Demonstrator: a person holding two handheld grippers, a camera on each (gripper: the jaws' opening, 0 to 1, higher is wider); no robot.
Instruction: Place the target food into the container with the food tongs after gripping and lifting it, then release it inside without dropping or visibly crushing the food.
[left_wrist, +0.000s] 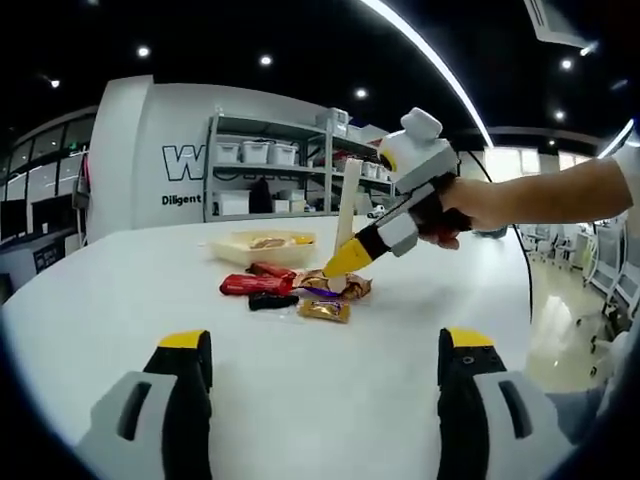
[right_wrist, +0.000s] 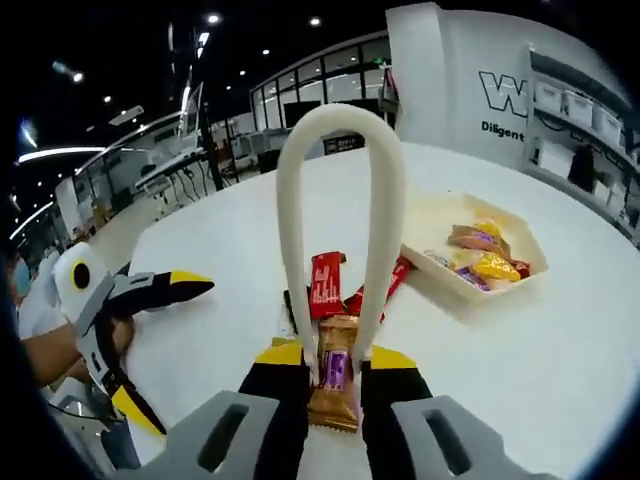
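Gripping a pair of cream-white plastic food tongs (right_wrist: 340, 230), the right gripper (right_wrist: 335, 385) is sitting nearest the lens in the right gripper view, its black, yellow-tipped jaws pressing the two tong arms together from either side. Between the tong tips a gold-brown wrapped candy bar with a purple label (right_wrist: 333, 385) is being pinched; whether it is resting on the white round table (right_wrist: 560, 370) or clear of it cannot be told. Just beyond the tongs a red wrapped bar (right_wrist: 326, 283) is lying flat on the table, with a second red wrapper (right_wrist: 390, 283) showing past the right tong arm. Further off to the right a shallow cream plastic tray (right_wrist: 425, 235) is sitting on the table, holding several wrapped sweets in yellow, purple and brown (right_wrist: 482, 255).

In the left gripper view the left gripper (left_wrist: 328, 372) is showing spread wide apart with nothing between its jaws, hovering low over bare tabletop (left_wrist: 120, 300). Ahead of it the right gripper (left_wrist: 345, 262), held in a person's hand (left_wrist: 470, 208), is angling down onto the small heap of wrapped snacks (left_wrist: 290, 290), the tongs (left_wrist: 346, 205) standing up from it. The tray (left_wrist: 262, 245) is lying just behind that heap. Grey metal shelving with white storage bins (left_wrist: 270, 160) is standing against the far wall.
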